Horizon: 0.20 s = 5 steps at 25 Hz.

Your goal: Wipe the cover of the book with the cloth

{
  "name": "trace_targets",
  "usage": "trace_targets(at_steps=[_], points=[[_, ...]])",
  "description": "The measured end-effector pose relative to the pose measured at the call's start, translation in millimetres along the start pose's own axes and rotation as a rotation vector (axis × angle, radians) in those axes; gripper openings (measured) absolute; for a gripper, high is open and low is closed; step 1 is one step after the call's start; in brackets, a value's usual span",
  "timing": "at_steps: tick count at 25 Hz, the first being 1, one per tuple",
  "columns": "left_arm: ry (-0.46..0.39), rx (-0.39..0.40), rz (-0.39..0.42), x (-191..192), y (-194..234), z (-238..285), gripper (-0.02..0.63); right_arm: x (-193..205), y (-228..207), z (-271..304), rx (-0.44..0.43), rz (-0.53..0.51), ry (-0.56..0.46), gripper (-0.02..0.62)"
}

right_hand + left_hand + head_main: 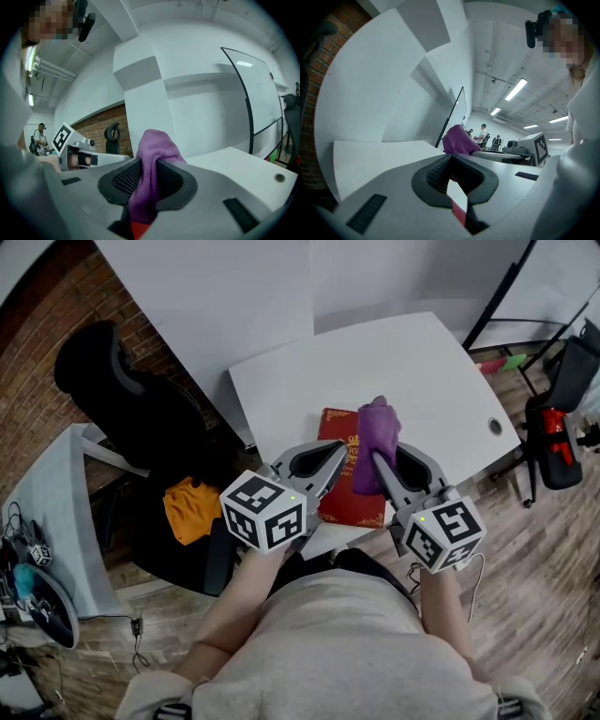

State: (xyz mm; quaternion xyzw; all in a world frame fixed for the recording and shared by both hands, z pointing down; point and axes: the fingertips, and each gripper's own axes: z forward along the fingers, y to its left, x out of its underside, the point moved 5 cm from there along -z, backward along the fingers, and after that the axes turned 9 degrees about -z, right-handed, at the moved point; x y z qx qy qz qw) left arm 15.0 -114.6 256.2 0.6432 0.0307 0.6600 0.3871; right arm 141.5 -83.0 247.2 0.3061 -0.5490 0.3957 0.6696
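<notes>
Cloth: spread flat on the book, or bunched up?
Bunched up: the purple cloth stands in a wad pinched by the right hand-held gripper over the red book.

- The desk (412,362) is white with a plain flat top and rounded corners, and most of its surface is bare.
- A small round grommet hole (495,426) sits in the top near the right-hand edge.
- A red book (337,427) with gold print on its cover lies flat on the desk, close to the front edge and well apart from the hole.
</notes>
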Motion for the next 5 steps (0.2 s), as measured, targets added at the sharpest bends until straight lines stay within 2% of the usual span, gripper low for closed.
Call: trace_targets(at_steps=[5], points=[[0.026, -0.001, 0.0, 3.5, 0.3, 0.3, 0.02, -0.5, 2.1, 0.3, -0.002, -0.002, 0.002, 0.106]])
